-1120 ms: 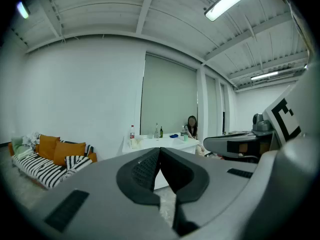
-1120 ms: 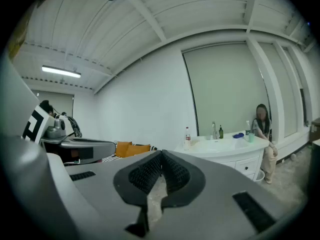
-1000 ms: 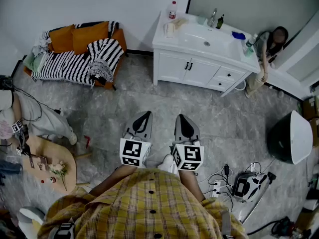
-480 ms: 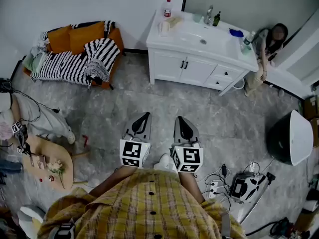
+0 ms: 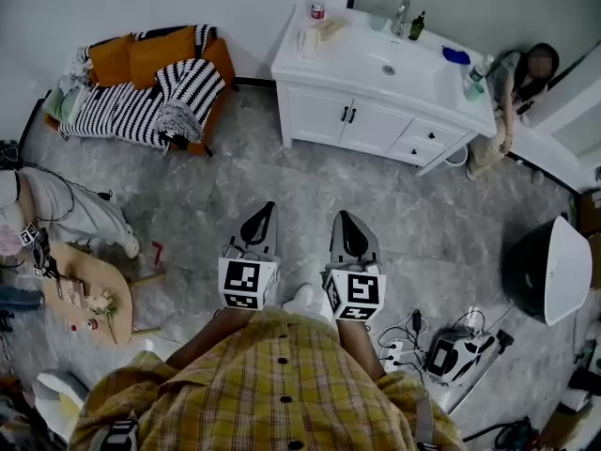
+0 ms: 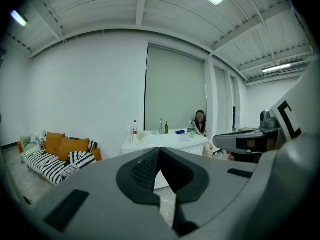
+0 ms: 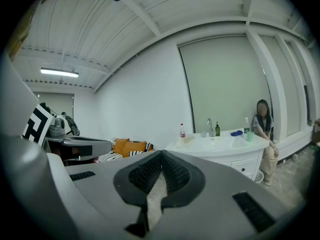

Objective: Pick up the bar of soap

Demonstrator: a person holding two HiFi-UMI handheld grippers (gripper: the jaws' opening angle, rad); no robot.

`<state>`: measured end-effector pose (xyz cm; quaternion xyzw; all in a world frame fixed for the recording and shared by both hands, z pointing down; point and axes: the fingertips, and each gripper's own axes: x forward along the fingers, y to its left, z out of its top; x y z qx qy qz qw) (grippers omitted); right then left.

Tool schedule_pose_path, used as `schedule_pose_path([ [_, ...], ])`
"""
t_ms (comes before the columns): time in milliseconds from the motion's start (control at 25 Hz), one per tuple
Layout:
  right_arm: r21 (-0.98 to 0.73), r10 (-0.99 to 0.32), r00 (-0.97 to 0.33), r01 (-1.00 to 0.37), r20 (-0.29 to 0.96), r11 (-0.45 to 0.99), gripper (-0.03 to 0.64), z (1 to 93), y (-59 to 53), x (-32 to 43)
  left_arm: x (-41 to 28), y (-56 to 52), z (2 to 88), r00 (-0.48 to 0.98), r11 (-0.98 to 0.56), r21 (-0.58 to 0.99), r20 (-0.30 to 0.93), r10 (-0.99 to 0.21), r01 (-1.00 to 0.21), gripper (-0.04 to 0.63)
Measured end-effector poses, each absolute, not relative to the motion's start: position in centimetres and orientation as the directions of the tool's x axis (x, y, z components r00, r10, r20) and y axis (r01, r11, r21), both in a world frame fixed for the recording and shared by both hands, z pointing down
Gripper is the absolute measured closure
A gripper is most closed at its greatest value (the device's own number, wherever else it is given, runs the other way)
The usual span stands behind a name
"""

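Two claws stick out in front of you, the left claw (image 5: 267,209) and the right claw (image 5: 346,220). Each one is pressed together with nothing in it. The soap is not near them. It should be up on the long white sink cabinet (image 5: 376,125), far across the room, straight ahead and a little to your right. A pale tan lump (image 5: 331,28) sits near the left end of the cabinet top, just beside a white cup (image 5: 308,41) and a clear bottle with a red cap (image 5: 317,2). I think that lump is the bar of soap, but it is too small to be sure. I also cannot tell which way its long side runs. It lies almost straight out from the right claw, so that hand looks like the better one to reach with, though both claws are well apart from it. You would have to walk over first and spread the claw before you go down on the soap. Between you and the cabinet is a grey stone-look floor (image 5: 282,172), flat and easy to cross. Wires and a white plug strip (image 5: 406,350) lie on the floor low on your right, so mind those. A sofa with orange cushions and a black-and-white striped blanket (image 5: 141,92) stands off to the left. A person (image 5: 526,73) sits at the right end of the cabinet.
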<state>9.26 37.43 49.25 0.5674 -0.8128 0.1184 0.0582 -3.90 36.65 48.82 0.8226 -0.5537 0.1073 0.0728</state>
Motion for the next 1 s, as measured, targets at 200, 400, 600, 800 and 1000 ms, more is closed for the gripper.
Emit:
schedule_pose_path([
  [200, -0.112, -0.916, -0.351, -0.936, 0.194, 0.335, 0.598, 48.5, 31.3, 8.0, -4.3, 30.4, 48.9, 0.380, -0.387, 0.016, 0.226, -0.897, -0.922, 0.584],
  [400, -0.075, -0.924, -0.327, -0.945, 0.197, 0.318, 0.598, 47.8, 23.8, 6.0, -6.5, 22.0, 48.1, 0.406, -0.407, 0.041, 0.202, -0.891, -0.913, 0.584],
  [600, -0.065, -0.941, -0.289, -0.957, 0.177, 0.282, 0.598, 45.5, 15.5, 3.5, -8.2, 14.3, 45.7, 0.462, -0.465, 0.032, 0.201, -0.864, -0.885, 0.584],
  [800, -0.072, -0.947, -0.266, -0.964, 0.179, 0.257, 0.598, 44.7, 8.9, 1.1, -9.9, 7.9, 44.7, 0.496, -0.501, 0.029, 0.200, -0.845, -0.865, 0.584],
  [1000, -0.069, -0.947, -0.249, -0.968, 0.202, 0.240, 0.598, 45.0, 4.9, -0.4, -11.2, 3.4, 44.8, 0.512, -0.515, 0.043, 0.208, -0.833, -0.856, 0.584],
])
